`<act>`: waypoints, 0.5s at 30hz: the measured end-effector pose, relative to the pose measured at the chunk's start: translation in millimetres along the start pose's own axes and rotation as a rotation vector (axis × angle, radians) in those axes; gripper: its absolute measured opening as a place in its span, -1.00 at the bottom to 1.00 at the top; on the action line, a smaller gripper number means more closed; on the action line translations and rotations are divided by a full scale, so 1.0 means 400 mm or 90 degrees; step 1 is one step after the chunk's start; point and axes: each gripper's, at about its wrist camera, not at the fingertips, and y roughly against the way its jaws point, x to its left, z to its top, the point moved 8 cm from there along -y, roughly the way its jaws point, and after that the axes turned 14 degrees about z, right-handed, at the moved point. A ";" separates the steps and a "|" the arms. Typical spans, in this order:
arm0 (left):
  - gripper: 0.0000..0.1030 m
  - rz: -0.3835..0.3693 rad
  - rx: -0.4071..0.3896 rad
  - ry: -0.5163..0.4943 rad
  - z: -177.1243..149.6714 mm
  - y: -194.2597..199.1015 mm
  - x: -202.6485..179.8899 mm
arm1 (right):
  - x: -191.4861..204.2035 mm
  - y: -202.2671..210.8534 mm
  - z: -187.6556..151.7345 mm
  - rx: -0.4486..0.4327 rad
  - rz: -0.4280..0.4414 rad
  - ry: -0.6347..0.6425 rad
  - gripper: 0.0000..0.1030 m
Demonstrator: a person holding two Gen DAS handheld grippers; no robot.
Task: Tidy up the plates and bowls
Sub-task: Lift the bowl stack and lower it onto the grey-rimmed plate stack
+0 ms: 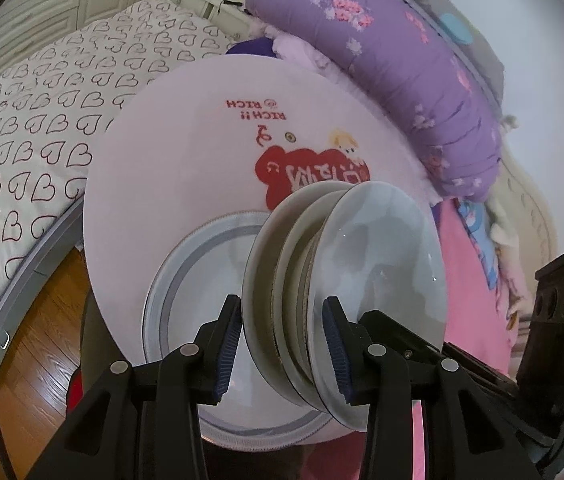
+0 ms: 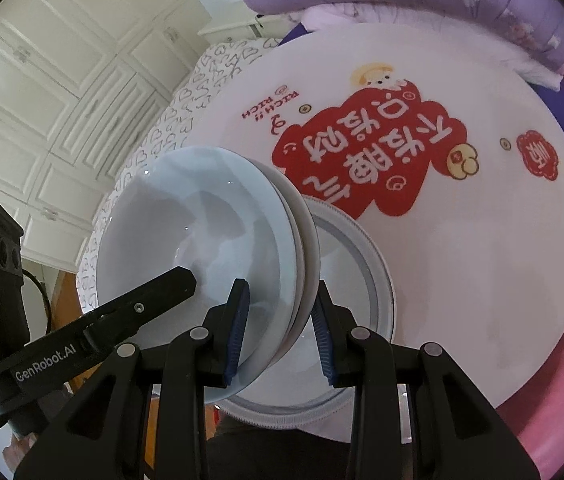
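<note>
Over the table [image 1: 162, 160], left: left gripper [image 1: 282, 354] clamped across bowl stack [image 1: 322, 280] rims; stack tilted, off the table.
Right: right gripper [image 2: 280, 332] pinching same rims.
Risk: nested bowls sliding apart onto plate [image 1: 166, 292]; cause: glazed rims, tilt.
Count: bowls 3, plate 1.

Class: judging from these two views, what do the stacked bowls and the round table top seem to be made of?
Stacked bowls: probably glazed ceramic, with glossy pale surfaces, sharp glints and unglazed-looking foot rings.
Round table top: smooth white with a printed red design and only a dull sheen; likely plastic or laminate, not certain.
</note>
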 end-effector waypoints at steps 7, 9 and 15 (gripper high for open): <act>-0.30 0.002 0.017 -0.003 -0.031 -0.018 0.002 | -0.015 -0.011 -0.025 0.014 -0.002 -0.004 -0.39; -0.30 0.006 0.026 0.000 -0.035 -0.035 0.002 | -0.025 -0.022 -0.031 0.022 -0.005 -0.008 -0.38; -0.28 0.012 0.041 0.005 -0.032 -0.075 0.003 | -0.049 -0.055 -0.046 0.041 -0.009 -0.018 -0.39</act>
